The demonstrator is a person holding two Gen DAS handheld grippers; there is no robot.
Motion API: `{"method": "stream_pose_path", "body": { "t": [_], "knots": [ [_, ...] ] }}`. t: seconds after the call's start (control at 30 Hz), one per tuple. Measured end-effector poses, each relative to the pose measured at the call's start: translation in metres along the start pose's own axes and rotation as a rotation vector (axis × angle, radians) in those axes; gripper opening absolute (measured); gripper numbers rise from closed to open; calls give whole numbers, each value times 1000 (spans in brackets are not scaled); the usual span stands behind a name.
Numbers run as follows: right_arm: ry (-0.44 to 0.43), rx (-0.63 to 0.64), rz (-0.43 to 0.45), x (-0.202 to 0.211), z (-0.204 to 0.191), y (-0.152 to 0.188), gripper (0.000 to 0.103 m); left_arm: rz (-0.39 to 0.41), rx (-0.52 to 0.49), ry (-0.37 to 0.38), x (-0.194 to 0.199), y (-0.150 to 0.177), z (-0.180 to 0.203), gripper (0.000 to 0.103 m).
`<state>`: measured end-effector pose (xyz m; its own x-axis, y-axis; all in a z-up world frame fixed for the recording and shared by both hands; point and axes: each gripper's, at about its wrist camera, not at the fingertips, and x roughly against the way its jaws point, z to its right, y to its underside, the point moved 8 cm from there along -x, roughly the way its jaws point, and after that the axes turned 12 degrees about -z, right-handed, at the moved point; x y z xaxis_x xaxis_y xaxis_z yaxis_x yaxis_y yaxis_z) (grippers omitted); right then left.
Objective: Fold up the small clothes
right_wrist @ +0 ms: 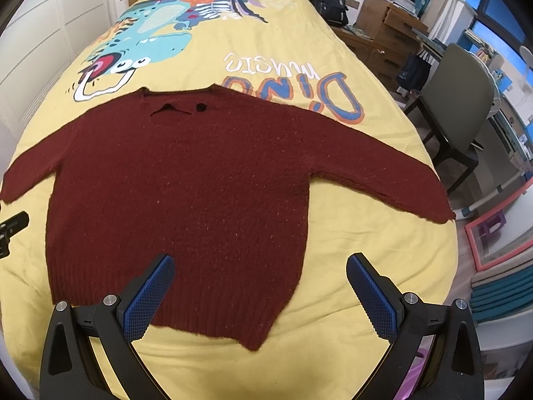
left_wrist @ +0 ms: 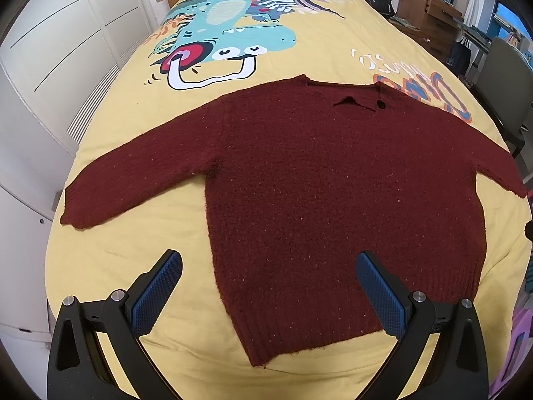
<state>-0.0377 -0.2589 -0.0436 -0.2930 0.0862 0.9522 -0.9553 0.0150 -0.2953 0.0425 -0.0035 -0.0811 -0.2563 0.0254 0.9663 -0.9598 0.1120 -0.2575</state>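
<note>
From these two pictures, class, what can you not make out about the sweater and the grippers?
- Sweater underside: hidden against the bed, both views.
- Right cuff: meets the frame edge, left wrist view.
- Left cuff: meets the edge, right wrist view.
- Left gripper and right gripper bodies: cut off below.

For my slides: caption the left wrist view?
Open left gripper above a red sweater spread flat on the bed.

Left gripper [left_wrist: 269,295]: jaws spread wide, blue ribbed pads [left_wrist: 156,295] facing each other across the gap, nothing between them, held above and clear of the surface below. Right gripper [right_wrist: 260,296]: same wide spread, blue pads [right_wrist: 374,300] bare, likewise hovering. Black edge of the left gripper at the left border of the right wrist view; both side by side, pointing the same way.
</note>
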Motion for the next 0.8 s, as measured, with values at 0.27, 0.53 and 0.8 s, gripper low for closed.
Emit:
{"method": "stream_pose_path", "body": {
  "t": [0.27, 0.53, 0.8],
  "knots": [
    [32, -74, 49, -30, 55, -23, 103, -40, -13, -10, -15, -19, -3, 102],
    [82, -289, 40, -78, 179, -51, 103, -134, 51, 1, -52, -32, -20, 102],
    [22, -628, -31, -144, 312, -58, 103, -120, 112, 39, -67, -53, -30, 102]
  ]
}}
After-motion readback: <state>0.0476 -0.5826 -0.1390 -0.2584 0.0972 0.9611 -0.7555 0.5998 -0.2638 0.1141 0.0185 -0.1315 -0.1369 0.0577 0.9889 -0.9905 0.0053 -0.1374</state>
